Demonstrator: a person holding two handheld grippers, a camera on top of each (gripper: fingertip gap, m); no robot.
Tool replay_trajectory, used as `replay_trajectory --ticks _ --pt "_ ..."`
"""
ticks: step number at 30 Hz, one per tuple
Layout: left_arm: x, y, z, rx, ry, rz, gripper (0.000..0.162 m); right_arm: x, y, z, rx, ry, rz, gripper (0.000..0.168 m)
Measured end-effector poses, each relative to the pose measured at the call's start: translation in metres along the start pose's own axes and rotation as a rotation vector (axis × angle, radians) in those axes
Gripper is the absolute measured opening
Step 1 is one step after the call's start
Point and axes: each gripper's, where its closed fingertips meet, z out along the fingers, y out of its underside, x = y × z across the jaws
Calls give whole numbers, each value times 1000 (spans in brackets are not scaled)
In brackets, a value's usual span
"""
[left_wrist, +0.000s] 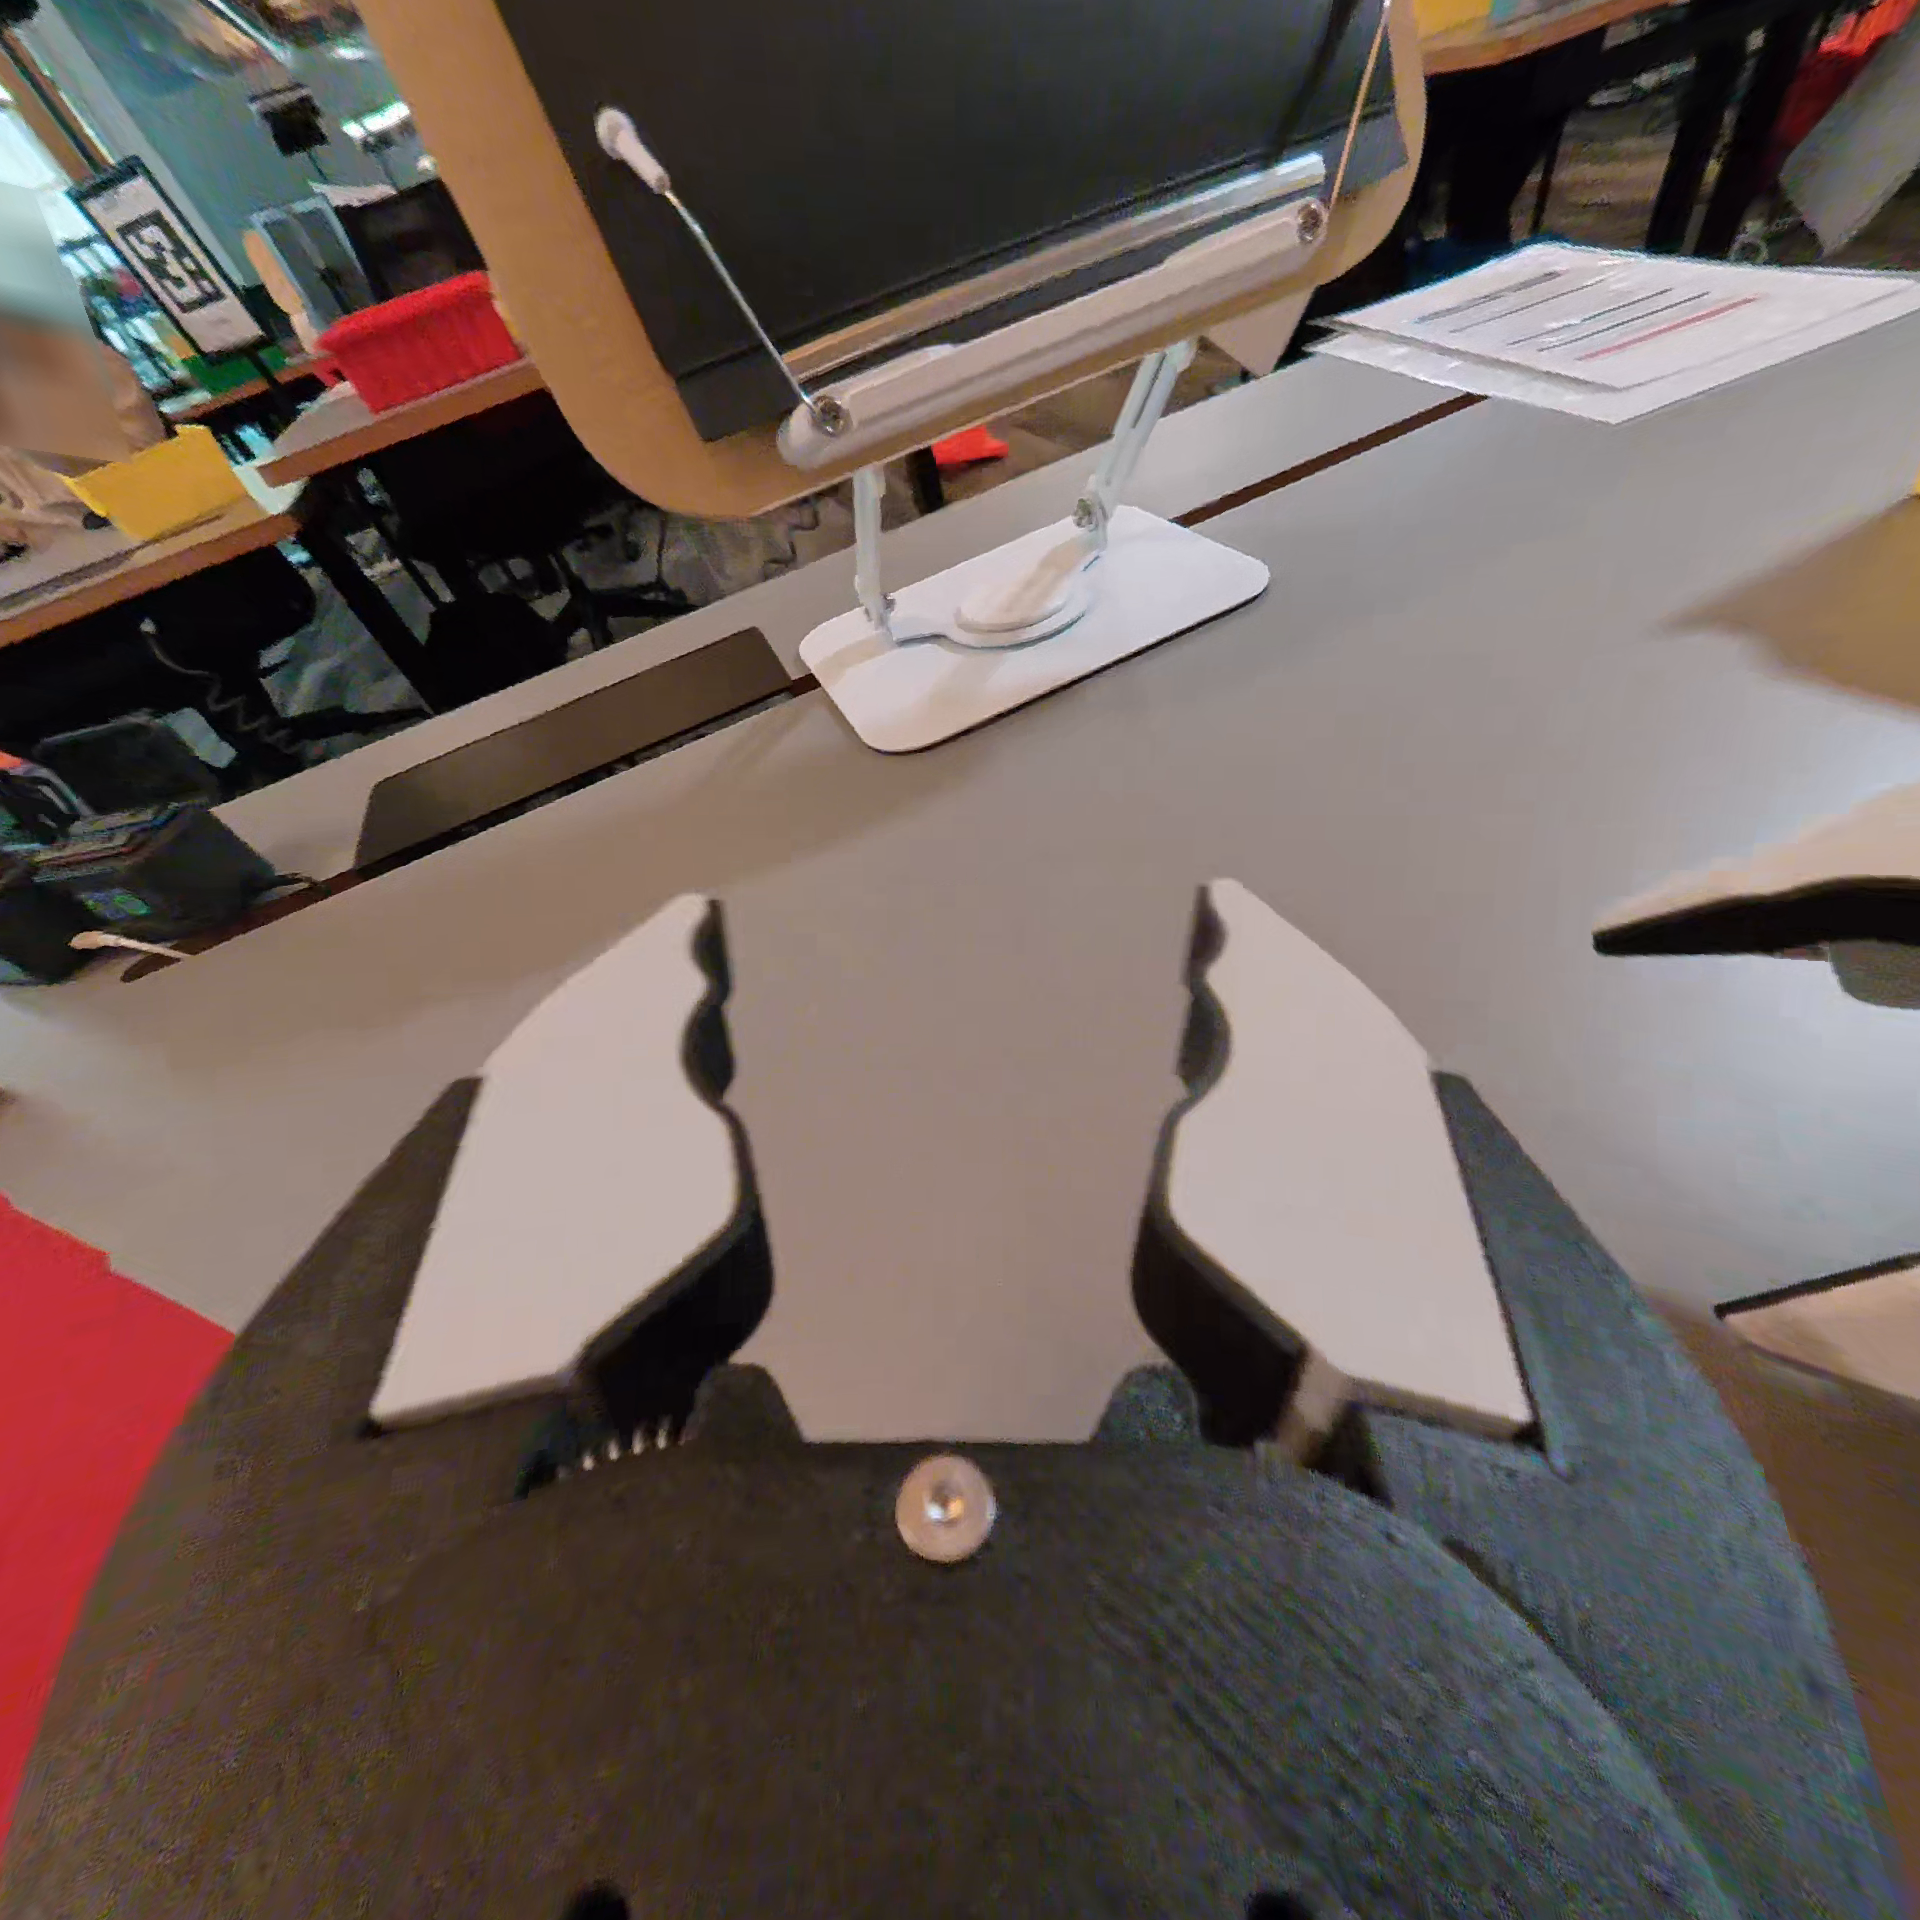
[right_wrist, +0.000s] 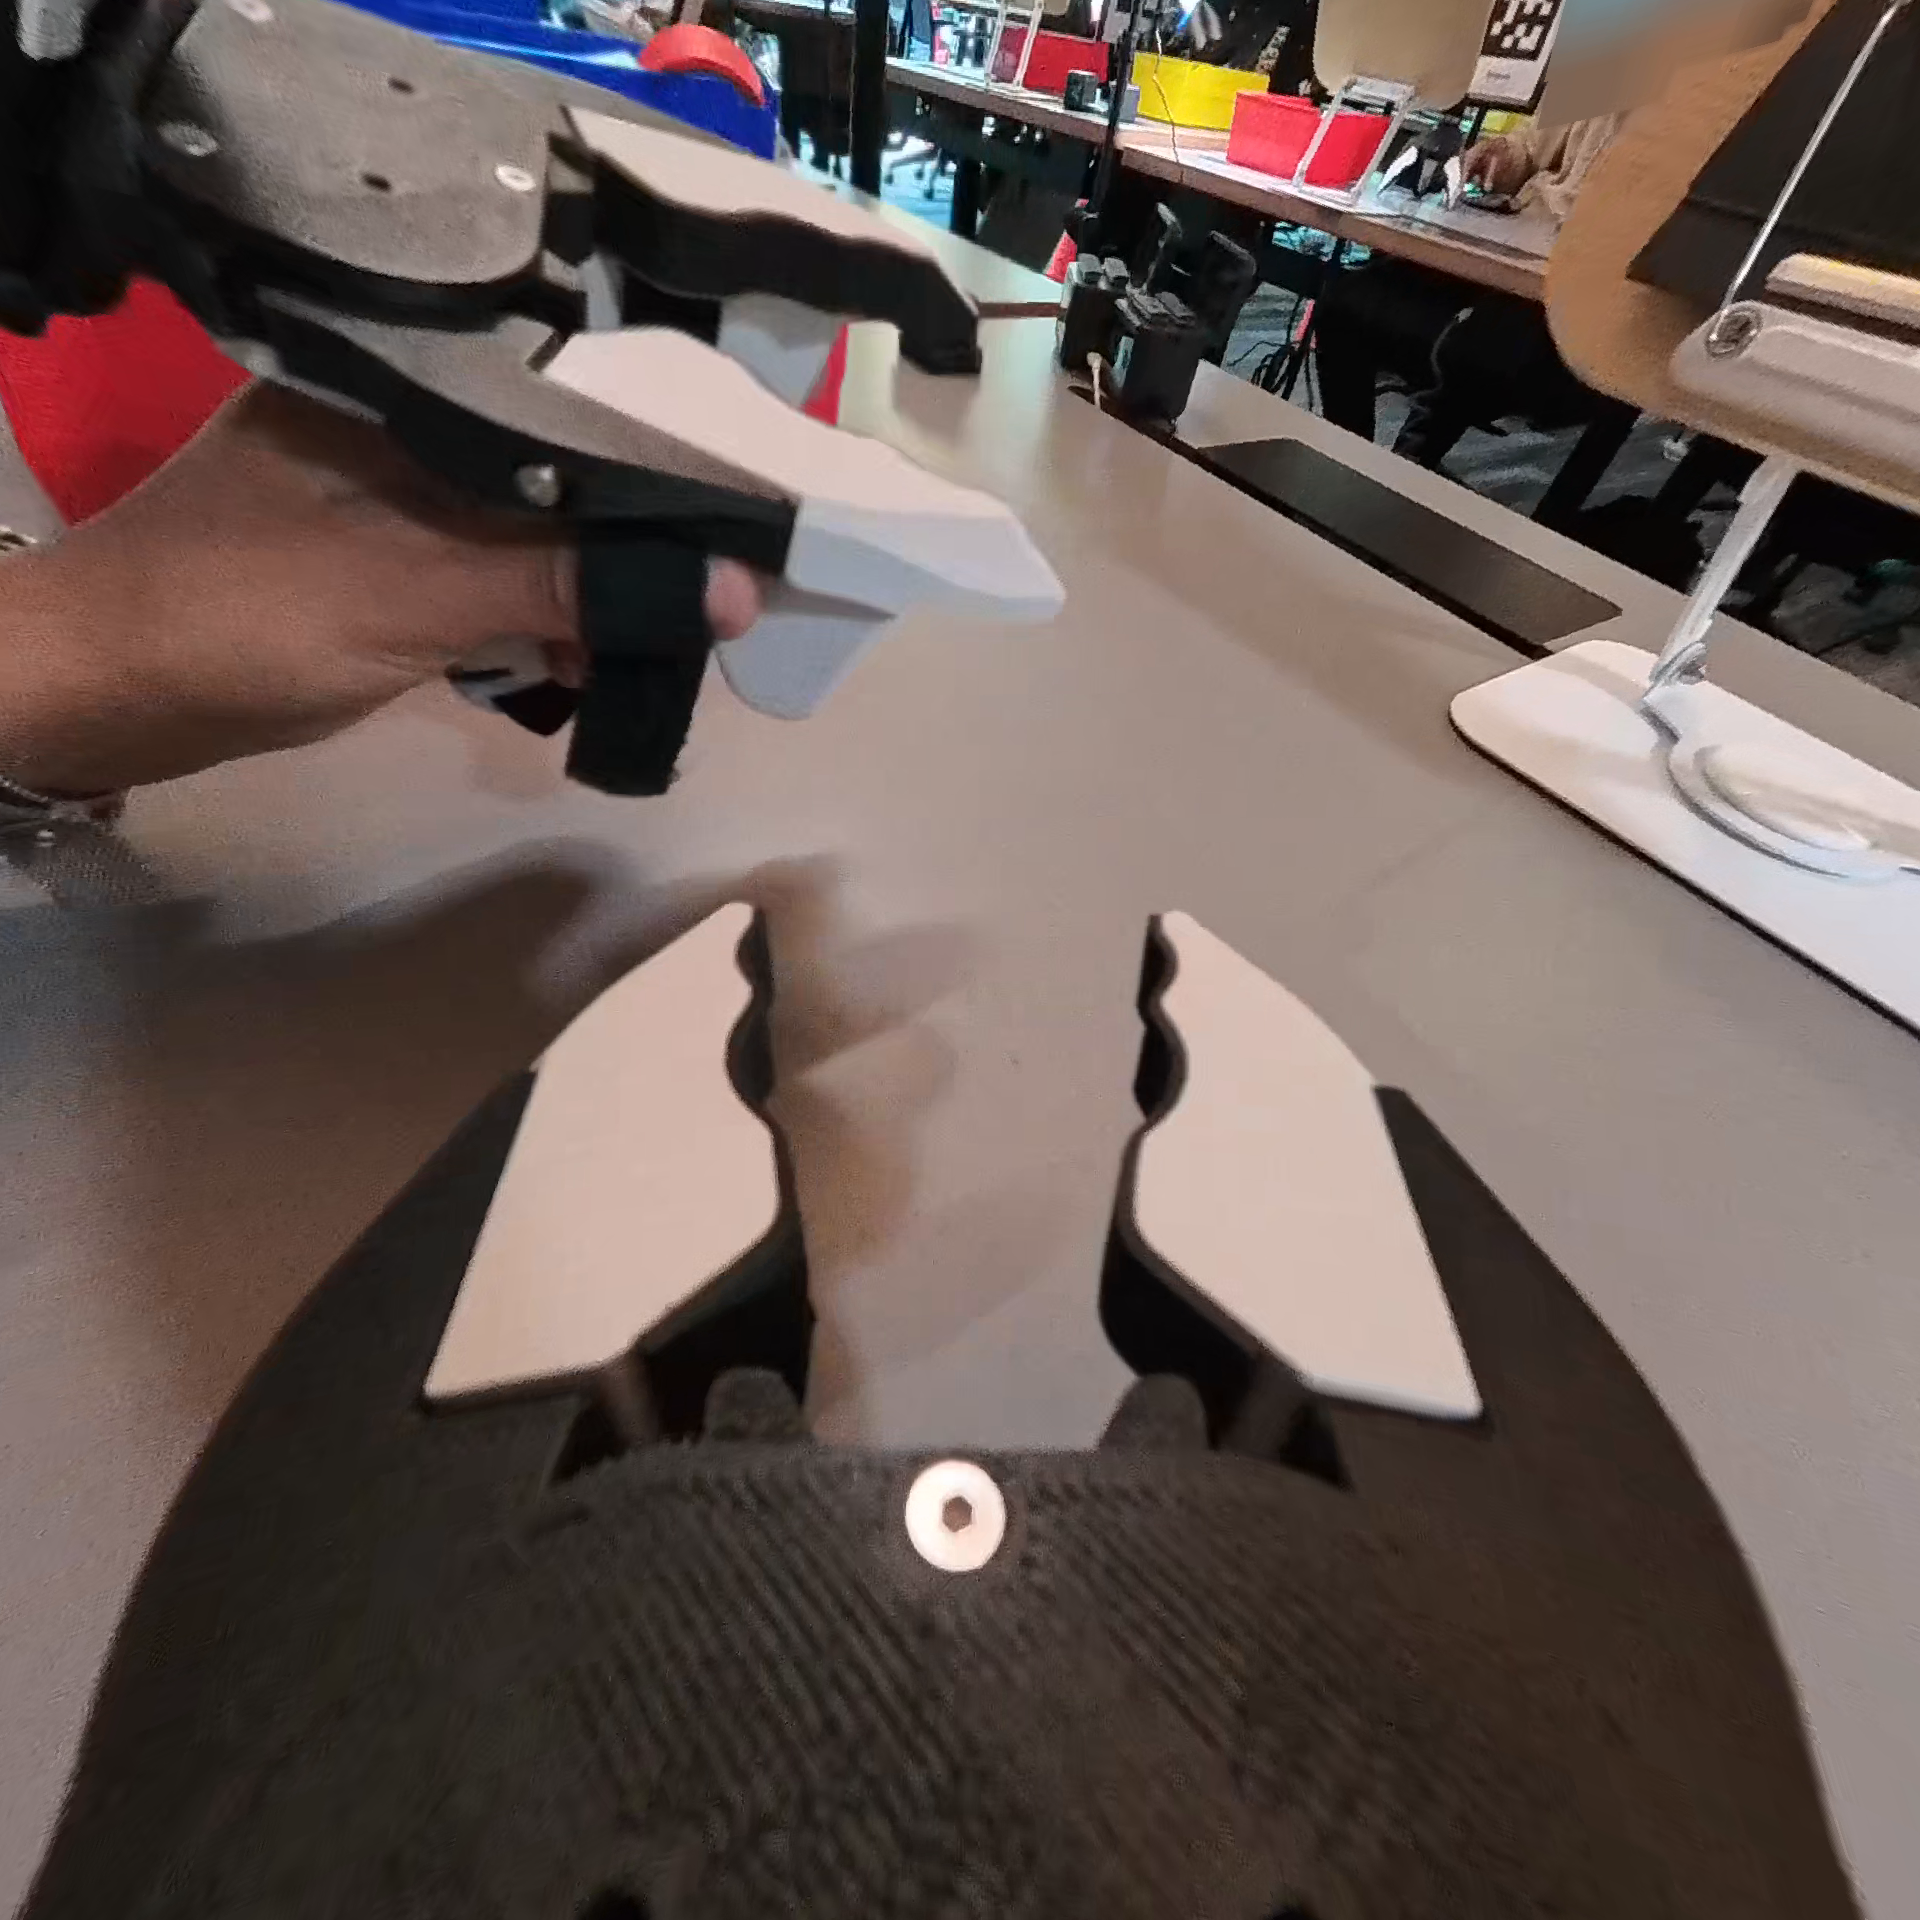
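My left gripper (left_wrist: 956, 914) is open and empty, held low over the bare grey table (left_wrist: 1455, 790). Ahead of it stands a white stand (left_wrist: 1039, 634) that carries a tilted black panel with a tan frame (left_wrist: 935, 187). My right gripper (right_wrist: 951, 935) is open and empty over the same table (right_wrist: 1247, 727). The left gripper also shows in the right wrist view (right_wrist: 997, 457), held by a hand (right_wrist: 260, 623) at the upper left. The stand's white base (right_wrist: 1621, 748) lies at the right of that view. A finger of the right gripper (left_wrist: 1766, 925) shows at the right edge of the left wrist view.
A printed sheet (left_wrist: 1621, 322) lies on the far right of the table. A black flat panel (left_wrist: 561, 748) sits at the table's far edge, with black devices (right_wrist: 1153, 301) beyond it. Other tables hold red (left_wrist: 416, 332) and yellow bins (left_wrist: 156, 488). A red thing (left_wrist: 73, 1455) is at the near left.
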Motion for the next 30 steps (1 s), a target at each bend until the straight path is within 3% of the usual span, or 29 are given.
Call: replay_trajectory --ticks 1,3,4,5,6,8,9,12,30 --pt "-4 0 -1 21 -28 5 112 2 -1 3 -1 4 6 78" --pt "-7 3 -5 21 -57 10 138 3 0 9 -15 5 3 88" --pt "-7 4 -7 17 -58 9 137 3 1 12 -28 -1 -2 82" --pt "-6 4 -11 21 -49 9 126 3 1 14 -31 1 -8 72" --pt "-3 4 -15 28 -18 18 97 4 0 14 -23 11 -17 62" --pt "4 4 -25 32 46 49 18 3 -2 15 -9 14 -36 42" --pt "3 4 -28 39 44 63 10 3 -3 16 -5 12 -42 32" --pt "-4 7 -32 40 -2 95 12 0 0 21 -33 -13 -47 2" --pt "20 18 -9 -1 126 93 10 -5 -6 12 32 -57 -44 5"
